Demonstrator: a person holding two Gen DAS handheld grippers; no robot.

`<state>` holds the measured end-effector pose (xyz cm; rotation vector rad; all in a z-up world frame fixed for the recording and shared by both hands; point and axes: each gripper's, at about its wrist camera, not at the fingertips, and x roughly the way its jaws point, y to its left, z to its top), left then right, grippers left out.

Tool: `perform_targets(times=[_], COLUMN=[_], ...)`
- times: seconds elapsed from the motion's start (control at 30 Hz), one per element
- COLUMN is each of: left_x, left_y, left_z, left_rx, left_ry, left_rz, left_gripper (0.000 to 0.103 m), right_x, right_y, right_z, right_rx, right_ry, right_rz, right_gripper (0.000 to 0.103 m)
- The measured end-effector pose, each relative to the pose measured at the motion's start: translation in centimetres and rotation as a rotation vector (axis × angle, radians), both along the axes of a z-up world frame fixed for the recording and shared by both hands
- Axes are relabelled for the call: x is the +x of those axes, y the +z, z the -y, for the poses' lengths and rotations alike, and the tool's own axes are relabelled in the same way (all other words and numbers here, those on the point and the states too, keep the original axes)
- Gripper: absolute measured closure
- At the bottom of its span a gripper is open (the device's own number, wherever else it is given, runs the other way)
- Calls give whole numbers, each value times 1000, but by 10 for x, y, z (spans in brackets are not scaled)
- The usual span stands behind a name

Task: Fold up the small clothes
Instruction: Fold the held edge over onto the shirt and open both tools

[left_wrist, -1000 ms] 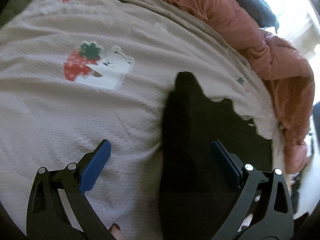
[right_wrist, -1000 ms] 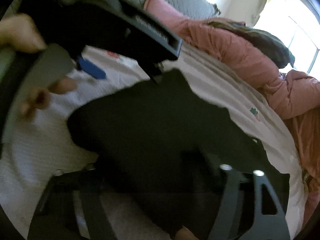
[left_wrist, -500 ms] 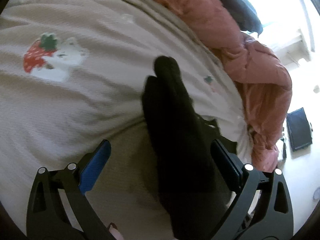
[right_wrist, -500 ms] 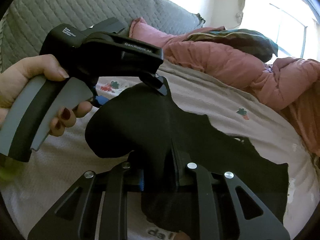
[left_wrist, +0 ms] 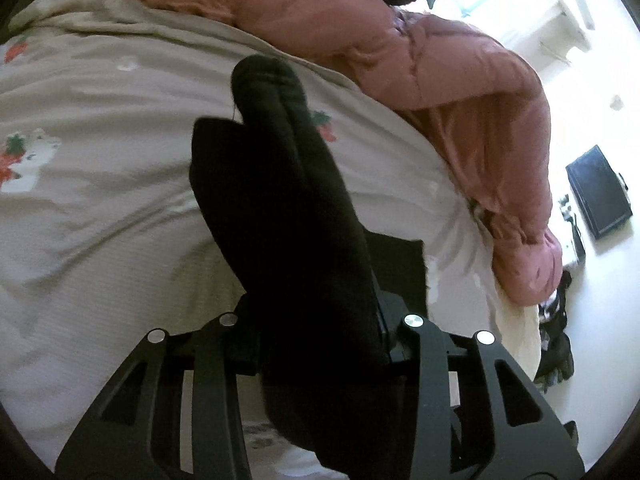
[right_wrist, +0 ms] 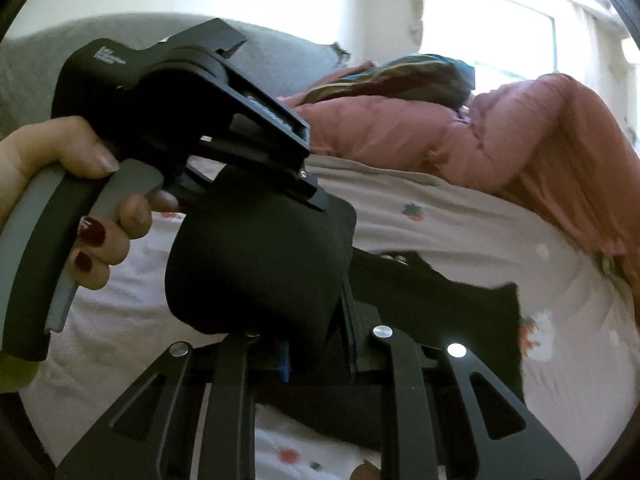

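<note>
A black garment [left_wrist: 280, 200] hangs bunched above the bed, one rounded end sticking up and forward in the left wrist view. My left gripper [left_wrist: 316, 320] has the cloth between its fingers; its jaws are closing and the pads press on the fabric. In the right wrist view the same black garment [right_wrist: 256, 264] bulges between the two tools, and its other part [right_wrist: 460, 312] trails down onto the bed. My right gripper [right_wrist: 316, 340] is shut on a fold of it. A hand [right_wrist: 60, 160] with dark red nails holds the left tool at the upper left.
The bed cover [left_wrist: 100, 160] is pale with strawberry prints. A pink quilt [left_wrist: 460, 80] is heaped along the far side, with a dark green cloth [right_wrist: 400, 76] on top. A grey padded headboard [right_wrist: 280, 52] stands behind. A black flat object [left_wrist: 600, 192] lies on the floor at the right.
My left jaws went from wide open to closed on the black garment. Both grippers rose and lifted it off the bed. The right jaws had closed on it half a second ago.
</note>
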<state>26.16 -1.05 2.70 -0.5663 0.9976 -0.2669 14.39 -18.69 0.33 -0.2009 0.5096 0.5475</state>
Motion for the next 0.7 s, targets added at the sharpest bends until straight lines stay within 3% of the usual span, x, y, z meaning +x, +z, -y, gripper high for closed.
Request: perform_targets(times=[0.33,0.37,0.4,0.43,0.53,0.7], left_x=[0,1,1,0,-5,-16], left_y=[-6,-7,-7,-7,-3,-12], left_z=[76,82,87,90,94,91], left_rx=[57,60,54,30,22,130], left_ry=[-76,-82,-87,-92,-105,-88], left_rz=[-16,-18,-20,-16,20,23], left_gripper=[70,60,38,31,30,30], right_x=[-1,0,3,7,18,30], right_y=[-13,-16,-18,-23,-39,-67], right_z=[60,65,69,77,100,141], right_rx=[109,121,132,158,251,434], right_ry=[-80,-90,-99,-111,-152,-195], right_rz=[-94,-112,-128,-166,-285,-490], right_gripper=[86,86,86,86,85,78])
